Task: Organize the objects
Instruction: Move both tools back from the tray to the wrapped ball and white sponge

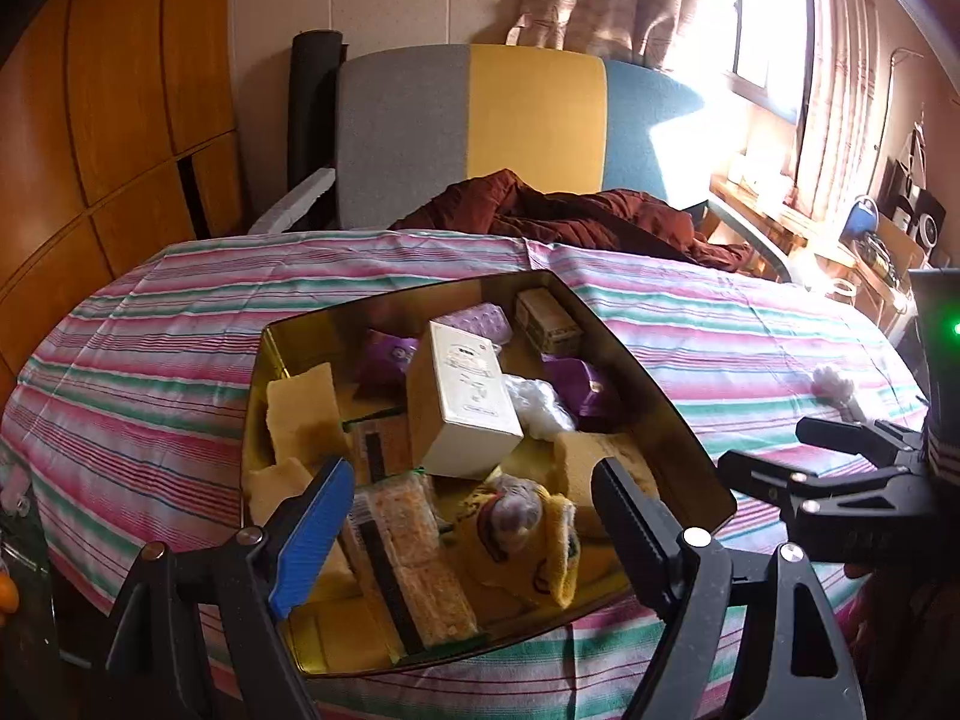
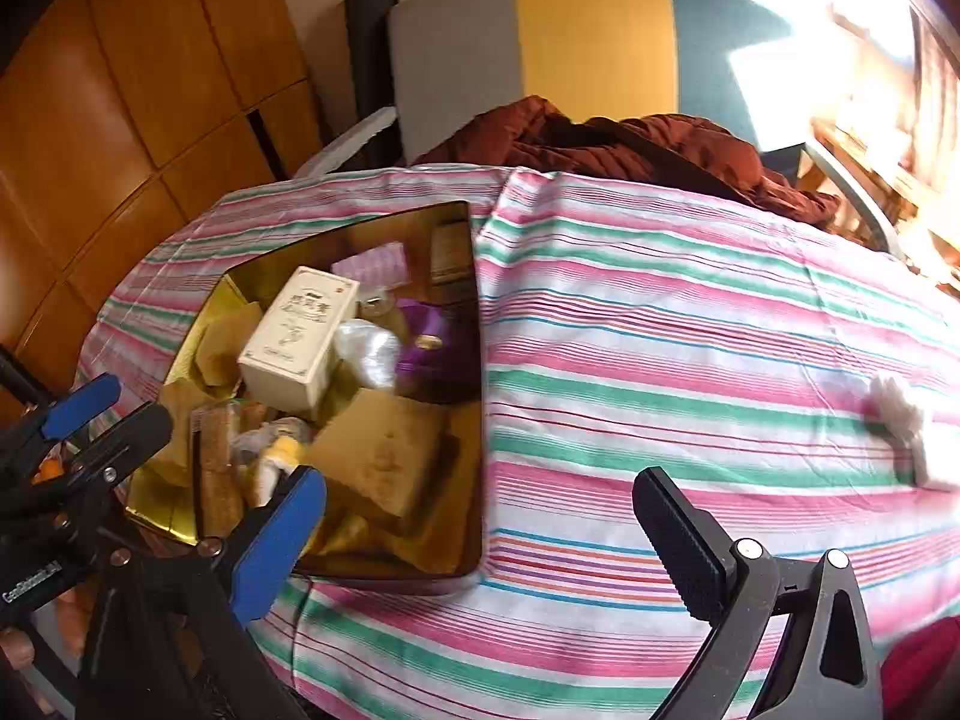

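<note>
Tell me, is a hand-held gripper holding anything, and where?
Nothing is held. The left hand-held gripper is open above the gold tin, and the right hand-held gripper is open over the striped cloth.

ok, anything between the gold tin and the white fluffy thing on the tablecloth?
Nothing: in the right wrist view only bare striped tablecloth runs from the gold tin to the white fluffy thing. The open right tongs hover nearer the camera.

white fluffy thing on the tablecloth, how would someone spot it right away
Start at the striped tablecloth and find the gold tin full of boxes and sponges. Look well to the tin's right, near the cloth's far right edge: the white fluffy thing lies alone on bare stripes, the only loose item outside the tin.
</note>
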